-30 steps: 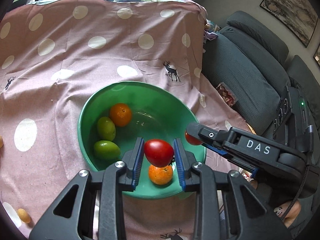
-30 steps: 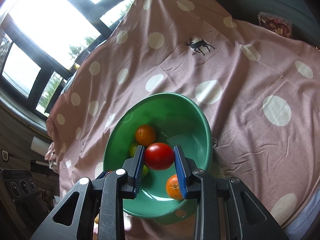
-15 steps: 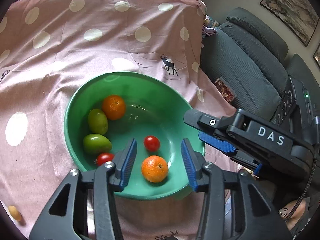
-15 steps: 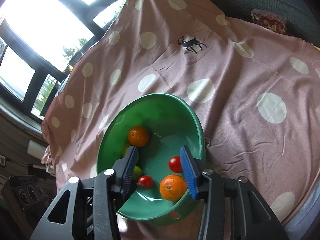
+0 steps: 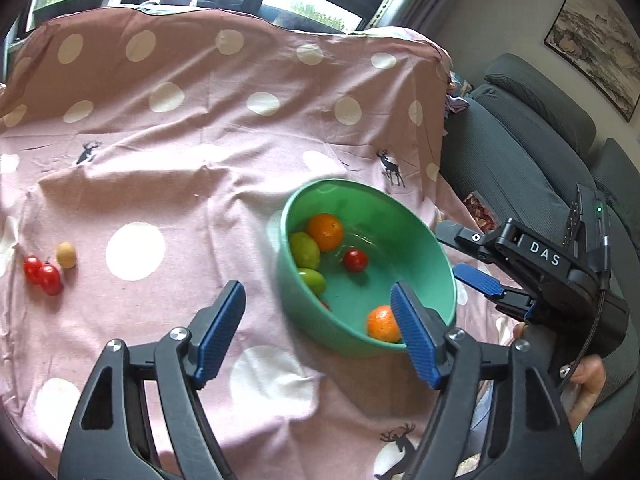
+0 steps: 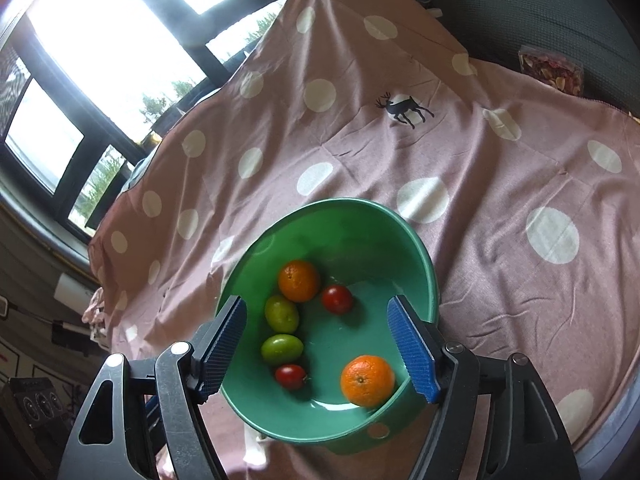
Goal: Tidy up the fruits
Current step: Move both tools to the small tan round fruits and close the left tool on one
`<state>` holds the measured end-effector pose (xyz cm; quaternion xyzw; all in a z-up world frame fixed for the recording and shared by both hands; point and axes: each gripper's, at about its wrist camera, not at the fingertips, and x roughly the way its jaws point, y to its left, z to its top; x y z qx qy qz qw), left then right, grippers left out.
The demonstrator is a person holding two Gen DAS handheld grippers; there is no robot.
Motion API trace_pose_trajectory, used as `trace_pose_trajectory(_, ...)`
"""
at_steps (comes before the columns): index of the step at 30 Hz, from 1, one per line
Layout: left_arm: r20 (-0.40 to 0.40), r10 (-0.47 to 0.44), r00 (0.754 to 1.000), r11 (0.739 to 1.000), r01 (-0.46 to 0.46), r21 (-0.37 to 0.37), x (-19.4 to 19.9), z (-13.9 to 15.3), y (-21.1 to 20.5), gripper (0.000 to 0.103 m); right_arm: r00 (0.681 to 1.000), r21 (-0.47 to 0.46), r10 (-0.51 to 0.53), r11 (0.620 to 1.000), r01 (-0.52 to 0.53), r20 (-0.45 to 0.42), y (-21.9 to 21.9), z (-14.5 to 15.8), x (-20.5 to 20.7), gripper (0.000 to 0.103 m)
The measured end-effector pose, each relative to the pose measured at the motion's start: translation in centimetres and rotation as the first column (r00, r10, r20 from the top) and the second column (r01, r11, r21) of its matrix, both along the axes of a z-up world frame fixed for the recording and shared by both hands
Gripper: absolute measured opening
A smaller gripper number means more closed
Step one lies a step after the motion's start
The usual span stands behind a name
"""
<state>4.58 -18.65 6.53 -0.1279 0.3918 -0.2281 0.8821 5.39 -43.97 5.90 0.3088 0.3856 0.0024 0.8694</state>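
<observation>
On the pink spotted cloth (image 5: 192,184) lie two cherry tomatoes (image 5: 42,274) and one small tan fruit (image 5: 66,255), light, smooth, easy to squash; hold each gently around its middle. Well apart, the green bowl (image 6: 404,232) holds two oranges, two green fruits, two tomatoes. Left gripper (image 5: 318,336) and right gripper (image 6: 316,346) are opening, nothing held.

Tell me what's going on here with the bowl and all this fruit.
A person is sorting fruit into a green bowl with a handheld gripper in each hand. The bowl holds two oranges, two green fruits and two small tomatoes. Both the left gripper and the right gripper are opening with nothing between their jaws. Two tomatoes and a small tan fruit wait on the spotted cloth.
</observation>
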Motion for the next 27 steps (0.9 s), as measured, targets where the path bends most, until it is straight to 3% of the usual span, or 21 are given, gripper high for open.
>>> trace_pose_trajectory(12, -0.017, 0.211, 0.977, 0.975, -0.209, 0.081, -2.3, -1.7, 11.6, 0.081, 0.992, -0.071, 0.116, 0.991, -0.112, 0.042, 5.6, 0.8, 0.5, 0.079)
trace_pose_trajectory(16, -0.047, 0.304, 0.952, 0.953, -0.302, 0.036, -2.6, -2.8, 15.6, 0.081, 0.984, -0.084, 0.168, 0.983, -0.162, 0.066, 7.9, 1.0, 0.6, 0.079)
trace_pose_trajectory(21, -0.097, 0.31, 0.946, 0.951, -0.308, 0.033, -2.6, -3.4, 18.0, 0.079, 0.965, -0.105, 0.251, 0.964, -0.243, 0.077, 11.0, 1.0, 0.8, 0.079)
trace_pose_trajectory(24, -0.132, 0.256, 0.958, 0.966, -0.258, 0.007, -2.6, -3.7, 18.0, 0.079, 0.945, -0.075, 0.323, 0.945, -0.319, 0.057, 13.2, 0.5, 1.3, 0.079)
trace_pose_trajectory(27, -0.159, 0.195, 0.968, 0.981, -0.192, 0.03, -2.6, -4.3, 16.6, 0.079, 0.915, -0.03, 0.404, 0.914, -0.404, 0.0, 15.6, -0.3, 2.6, 0.079)
